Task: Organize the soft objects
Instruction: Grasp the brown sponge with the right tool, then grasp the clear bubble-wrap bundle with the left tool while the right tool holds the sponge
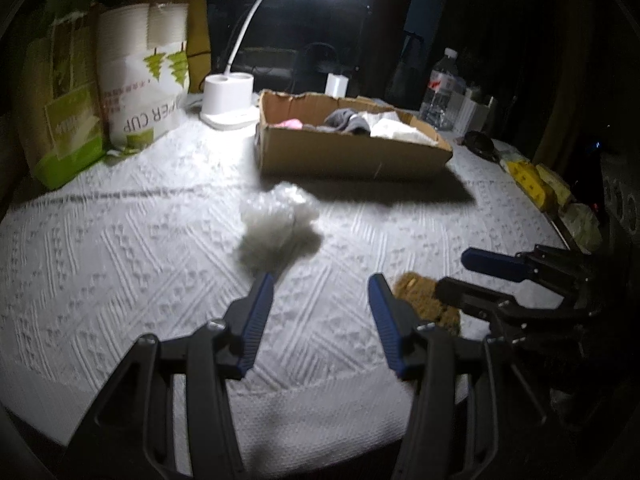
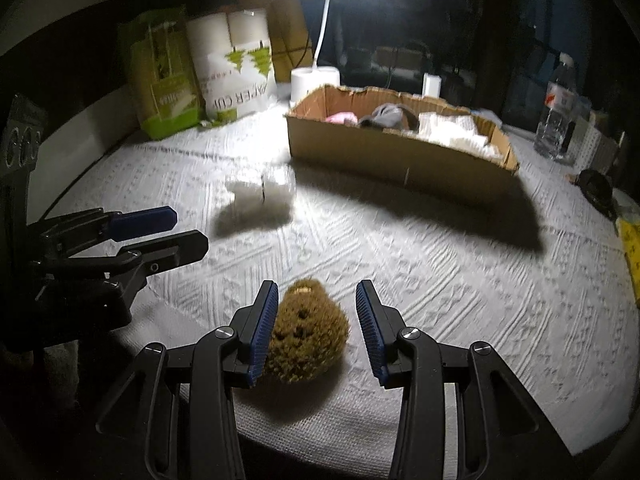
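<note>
A brown fuzzy sponge-like ball (image 2: 306,330) lies on the white textured cloth (image 2: 440,280) between the open fingers of my right gripper (image 2: 318,292), leaning against the left finger. It also shows in the left wrist view (image 1: 424,300). A crumpled clear plastic wrap (image 1: 276,216) lies mid-table, just ahead of my open, empty left gripper (image 1: 322,284). It shows in the right wrist view (image 2: 260,190) too. A cardboard box (image 1: 352,148) at the back holds pink, grey and white soft items.
A white desk lamp (image 1: 228,96) stands behind the box. Green and white paper-cup packs (image 1: 140,92) stand at the back left. A water bottle (image 1: 440,88) and yellow packets (image 1: 532,180) sit along the right edge.
</note>
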A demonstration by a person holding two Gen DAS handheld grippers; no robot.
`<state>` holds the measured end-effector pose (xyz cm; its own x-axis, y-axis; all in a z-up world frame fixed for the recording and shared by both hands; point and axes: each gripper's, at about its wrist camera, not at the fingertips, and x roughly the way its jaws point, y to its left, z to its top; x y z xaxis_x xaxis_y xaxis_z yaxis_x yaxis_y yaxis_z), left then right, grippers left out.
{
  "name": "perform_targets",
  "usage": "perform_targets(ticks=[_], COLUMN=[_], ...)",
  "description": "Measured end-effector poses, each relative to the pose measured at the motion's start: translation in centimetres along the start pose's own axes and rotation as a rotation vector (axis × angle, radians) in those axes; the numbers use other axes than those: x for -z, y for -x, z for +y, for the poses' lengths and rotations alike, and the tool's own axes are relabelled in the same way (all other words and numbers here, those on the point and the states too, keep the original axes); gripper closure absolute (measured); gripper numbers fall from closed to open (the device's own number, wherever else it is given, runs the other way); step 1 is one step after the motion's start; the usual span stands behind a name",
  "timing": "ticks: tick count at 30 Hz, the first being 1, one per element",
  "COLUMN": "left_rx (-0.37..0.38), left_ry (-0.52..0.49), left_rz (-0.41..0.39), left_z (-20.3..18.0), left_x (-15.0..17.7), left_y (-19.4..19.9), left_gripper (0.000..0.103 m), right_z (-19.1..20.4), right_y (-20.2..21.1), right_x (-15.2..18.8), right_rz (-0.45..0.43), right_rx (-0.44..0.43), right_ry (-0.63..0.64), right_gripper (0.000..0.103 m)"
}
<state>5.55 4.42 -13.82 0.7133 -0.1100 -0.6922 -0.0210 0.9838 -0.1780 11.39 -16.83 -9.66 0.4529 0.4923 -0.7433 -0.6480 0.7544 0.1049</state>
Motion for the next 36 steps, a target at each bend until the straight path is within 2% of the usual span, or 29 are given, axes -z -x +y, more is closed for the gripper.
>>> perform_targets(ticks=[9,14,15,16,17,20,23,36], left_rx=[-0.018,-0.022,-0.021,-0.020,-0.021,-0.027,-0.038,-0.062], left_ry=[0.024,0.030,0.030,0.031,0.036,0.049,0.050,0.029], left_rz=[0.042,0.060,0.065,0.068,0.070,0.069,0.073,0.089], left_z=[0.8,1.0,1.1,1.1,1.1,1.4,1.5,1.3], left_x=[1.0,1.1,1.1,1.1,1.0,0.8,0.5,-1.3], left_y=[-1.3,-2.2,-2.4,-2.5,-2.6,-2.7,-3.0,-4.3], left_gripper=[0.052,0.050,0.048,0.034,0.030,0.030,0.030,0.030], right_z=[-0.4,-0.6,-0.6,-0.5,-0.4,-0.2,0.0,-3.1], right_y=[-2.6,-3.3,-3.4,-3.5,-3.6,-3.6,-3.6,-3.2], right_x=[1.2,1.2,1.2,1.1,1.1,0.8,0.5,-1.7], right_rz=[0.073,0.087,0.088,0.088,0.088,0.081,0.075,0.024], right_rx=[-0.034,-0.062,-0.068,-0.073,-0.078,-0.114,-0.118,-0.084], right_ry=[-0.041,-0.048,-0.049,-0.046,-0.042,-0.031,-0.010,-0.057], right_gripper=[0.043,0.042,0.042,0.042,0.043,0.060,0.064,0.066])
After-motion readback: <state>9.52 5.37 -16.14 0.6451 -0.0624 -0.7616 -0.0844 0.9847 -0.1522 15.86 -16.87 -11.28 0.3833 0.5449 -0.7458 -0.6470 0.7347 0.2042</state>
